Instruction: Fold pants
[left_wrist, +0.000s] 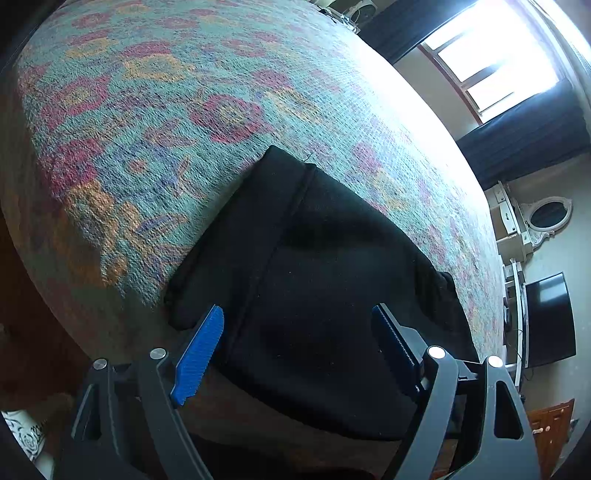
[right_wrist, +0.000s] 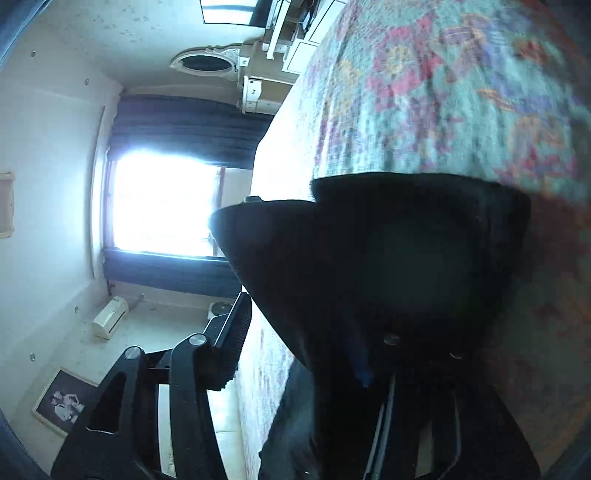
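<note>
Left wrist view: the left gripper (left_wrist: 297, 345) hangs wide open, empty, over black pants (left_wrist: 325, 295) whose length runs away across the bed (left_wrist: 147, 110); right gripper's (right_wrist: 306, 343) hold is unclear.

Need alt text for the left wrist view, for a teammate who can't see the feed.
Folded black pants lie on a floral teal, red and orange bedspread, with the left gripper hovering over their near edge, its blue-padded jaws wide apart. A bright window with dark curtains fills the upper right.

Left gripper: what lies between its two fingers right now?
The folded black pants, lying on the patterned bedspread; the left gripper is open above them. The left wrist view shows this.
</note>
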